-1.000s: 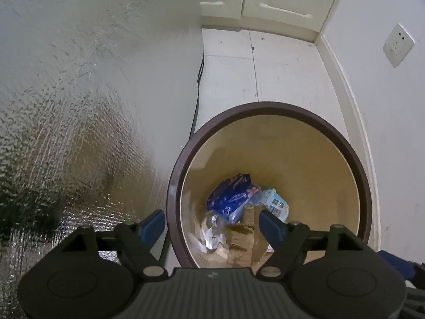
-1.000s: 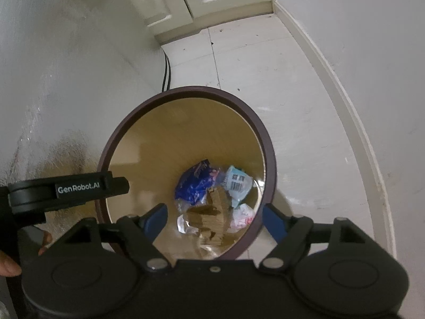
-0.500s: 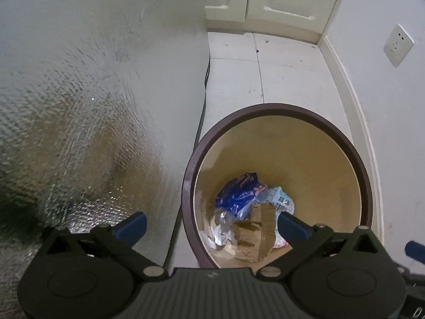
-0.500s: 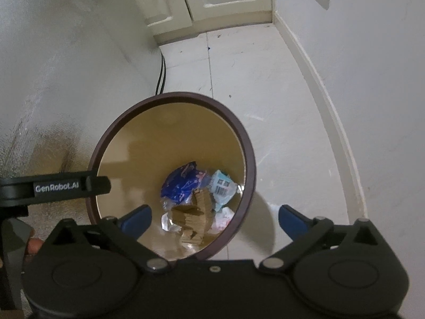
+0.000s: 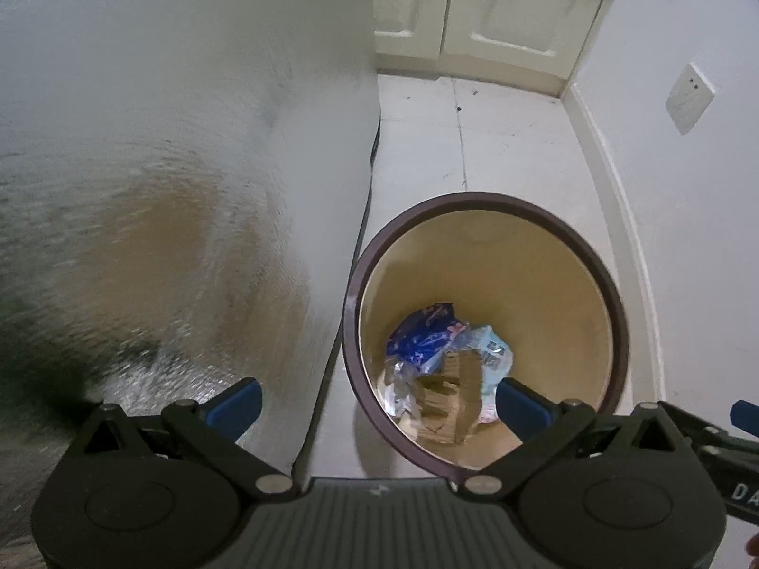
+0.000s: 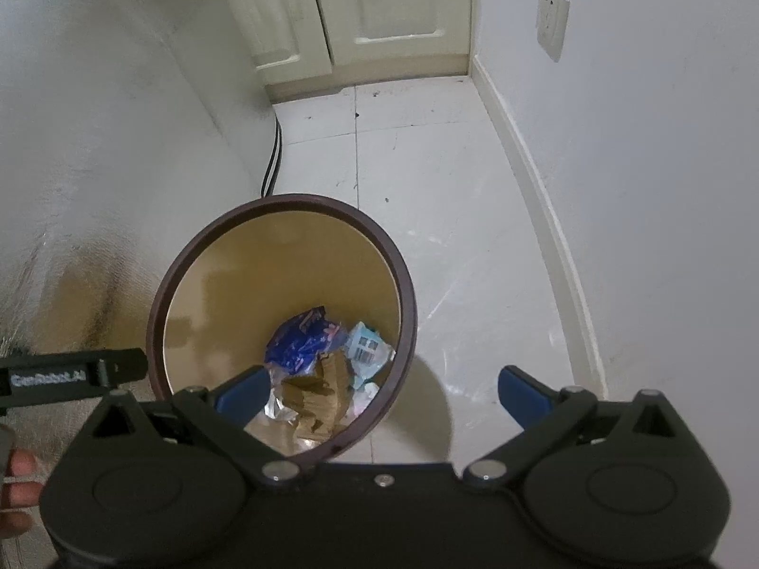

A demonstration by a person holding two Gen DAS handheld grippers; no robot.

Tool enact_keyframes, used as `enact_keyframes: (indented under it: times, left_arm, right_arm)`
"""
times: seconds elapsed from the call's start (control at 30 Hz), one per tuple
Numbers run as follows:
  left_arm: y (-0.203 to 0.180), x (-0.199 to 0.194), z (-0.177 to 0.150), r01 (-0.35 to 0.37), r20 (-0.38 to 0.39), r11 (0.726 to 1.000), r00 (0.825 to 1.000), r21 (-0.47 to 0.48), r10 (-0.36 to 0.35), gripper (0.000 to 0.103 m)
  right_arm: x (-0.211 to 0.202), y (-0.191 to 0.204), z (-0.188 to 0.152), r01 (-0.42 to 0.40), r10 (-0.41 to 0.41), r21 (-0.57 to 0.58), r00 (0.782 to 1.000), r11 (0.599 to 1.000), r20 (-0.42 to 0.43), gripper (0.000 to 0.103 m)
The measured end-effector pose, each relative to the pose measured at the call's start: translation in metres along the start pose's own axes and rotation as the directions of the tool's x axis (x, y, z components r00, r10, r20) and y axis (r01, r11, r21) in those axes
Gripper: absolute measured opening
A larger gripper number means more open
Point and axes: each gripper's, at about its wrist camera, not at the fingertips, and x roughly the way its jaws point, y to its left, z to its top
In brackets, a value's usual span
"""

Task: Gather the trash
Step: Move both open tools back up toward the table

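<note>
Black bar of the left gripper (image 6: 71, 376), right wrist view: "GenRobot.AI", white letters, blurred.
Black body of the right gripper (image 5: 740, 490), left wrist view: "DA", white letters, cut off at the edge.
Pale blue packet (image 6: 367, 348) in the brown-rimmed bin (image 6: 159, 313): barcode, digits unreadable.

dim indoor light, fisheye-warped edges, motion blur on left wall.

The bin (image 6: 401, 284) has a dark brown rim and tan inside. In it lie a blue wrapper (image 6: 299, 339), brown cardboard (image 6: 318, 396) and a pale blue packet (image 6: 367, 346). The floor (image 6: 450, 180) is white tile.
</note>
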Motion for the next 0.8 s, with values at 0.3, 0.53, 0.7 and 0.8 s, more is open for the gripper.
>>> enact_keyframes:
  times: [0.3, 0.53, 0.7, 0.8]
  left_arm:
    - [-0.001, -0.051, -0.021, 0.021, 0.037, 1.0, 0.999, 0.008, -0.022, 0.103]
    - [-0.001, -0.105, -0.043, 0.033, 0.076, 0.999, 0.996, 0.026, -0.035, 0.103]
    - [-0.003, -0.145, -0.053, 0.043, 0.115, 0.998, 0.992, 0.046, -0.048, 0.103]
    - [-0.005, -0.172, -0.06, 0.053, 0.147, 0.997, 0.987, 0.055, -0.06, 0.103]
  right_arm:
    - [-0.05, -0.002, -0.01, 0.009, -0.009, 0.002, 0.999, 1.0, 0.042, 0.103]
    - [-0.108, -0.006, -0.018, 0.008, -0.008, 0.003, 0.995, 1.0, 0.096, 0.103]
    - [-0.152, -0.012, -0.029, 0.016, -0.019, 0.023, 0.991, 1.0, 0.135, 0.103]
    - [-0.177, -0.013, -0.036, 0.024, -0.026, 0.019, 0.988, 1.0, 0.155, 0.103]
